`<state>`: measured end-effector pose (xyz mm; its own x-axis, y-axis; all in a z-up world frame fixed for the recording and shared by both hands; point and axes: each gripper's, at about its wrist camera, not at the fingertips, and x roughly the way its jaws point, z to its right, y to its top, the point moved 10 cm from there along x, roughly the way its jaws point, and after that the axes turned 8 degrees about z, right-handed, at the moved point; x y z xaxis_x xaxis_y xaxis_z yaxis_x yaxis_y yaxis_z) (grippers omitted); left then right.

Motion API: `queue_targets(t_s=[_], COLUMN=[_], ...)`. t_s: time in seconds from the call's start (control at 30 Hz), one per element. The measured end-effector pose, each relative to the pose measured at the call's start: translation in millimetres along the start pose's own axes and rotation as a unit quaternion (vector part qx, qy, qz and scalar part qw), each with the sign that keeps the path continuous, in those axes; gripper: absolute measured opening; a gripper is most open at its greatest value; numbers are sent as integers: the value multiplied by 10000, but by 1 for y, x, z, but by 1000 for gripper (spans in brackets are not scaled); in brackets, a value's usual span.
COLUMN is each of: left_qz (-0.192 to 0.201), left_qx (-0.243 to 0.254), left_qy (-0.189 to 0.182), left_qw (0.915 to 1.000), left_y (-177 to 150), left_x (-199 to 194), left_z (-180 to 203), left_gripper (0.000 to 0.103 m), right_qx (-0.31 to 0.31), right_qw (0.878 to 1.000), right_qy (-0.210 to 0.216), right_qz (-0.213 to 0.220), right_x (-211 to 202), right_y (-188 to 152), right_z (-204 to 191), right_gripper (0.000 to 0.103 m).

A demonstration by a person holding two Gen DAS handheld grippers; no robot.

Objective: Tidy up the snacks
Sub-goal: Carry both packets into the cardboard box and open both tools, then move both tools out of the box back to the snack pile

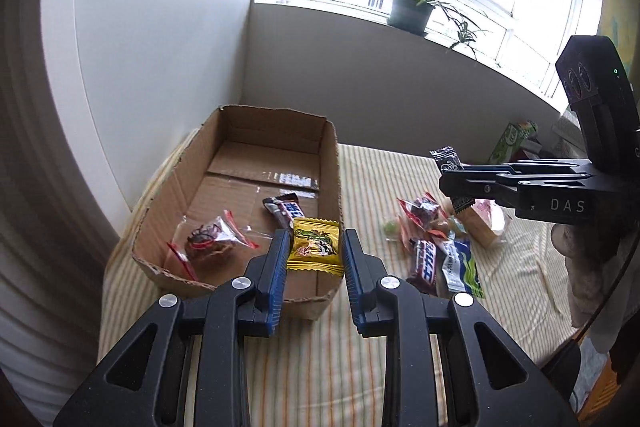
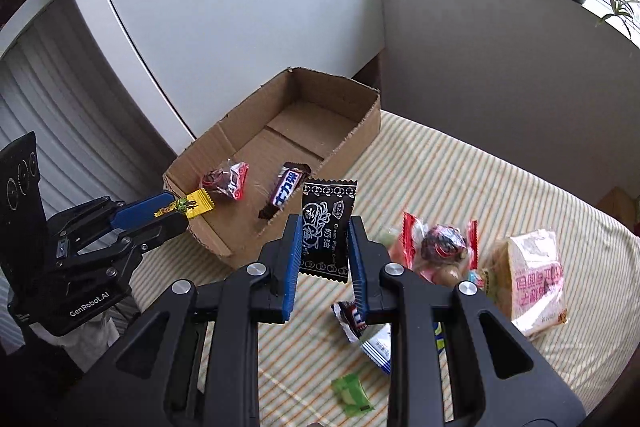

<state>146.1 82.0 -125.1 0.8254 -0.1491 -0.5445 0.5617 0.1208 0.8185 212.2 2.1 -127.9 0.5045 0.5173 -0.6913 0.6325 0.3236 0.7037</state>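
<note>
We take the cardboard box [image 1: 240, 187] as the landmark. It stands open-topped on a striped cloth [image 2: 460, 179] that covers the supporting surface; what lies beneath the cloth cannot be identified.

To the right of the box we see a loose pile of snacks [image 1: 436, 239] on the cloth, including a pale bread packet [image 2: 532, 279] at its far right side.

Inside the box, on its floor, lie a dark chocolate bar [image 2: 286, 189] and a clear red-edged sweet packet [image 1: 210, 241], apart from each other.

The left hand-held gripper [image 1: 314, 255] is positioned at the near end of the box. Its blue fingers are pinching a yellow candy wrapper [image 1: 316, 247], which is held above the box's near edge.

The right hand-held gripper [image 2: 324, 251] is positioned to the right of the box, above the cloth. Its fingers are pinching a black candy wrapper [image 2: 328, 227] with white print, held upright and clear of the cloth.

A small green sweet [image 2: 352, 393] lies on the cloth, well apart from the box.
</note>
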Motion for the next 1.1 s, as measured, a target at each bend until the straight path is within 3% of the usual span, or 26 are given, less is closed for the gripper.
queue_targets(t_s=[0.63,0.7,0.73,0.77,0.8,1.1], left_qz=[-201,-219,-225,-215,-192,-16], left_qx=[-21,-68,-83,-89,-104,-191], left_qy=[508,550,565,583,616,654], left_qw=[9985,9982,9981,9980,9979,9977], left_y=[13,13,13,14,14,21], left_x=[49,49,49,49,47,34], left_z=[-56,-59,-61,-62,-63,-65], left_gripper=[26,27,30,43,61,62], right_qx=[-148,-113,-103,-93,-88,-63], right_qw=[9984,9983,9985,9988,9991,9998], right_qy=[330,351,338,312,274,156], right_qz=[-441,-443,-422,-369,-306,-147], right_x=[88,89,89,87,84,55], right_y=[13,13,14,15,17,19], right_z=[-39,-39,-39,-39,-37,-23], right_gripper=[24,30,36,51,55,56])
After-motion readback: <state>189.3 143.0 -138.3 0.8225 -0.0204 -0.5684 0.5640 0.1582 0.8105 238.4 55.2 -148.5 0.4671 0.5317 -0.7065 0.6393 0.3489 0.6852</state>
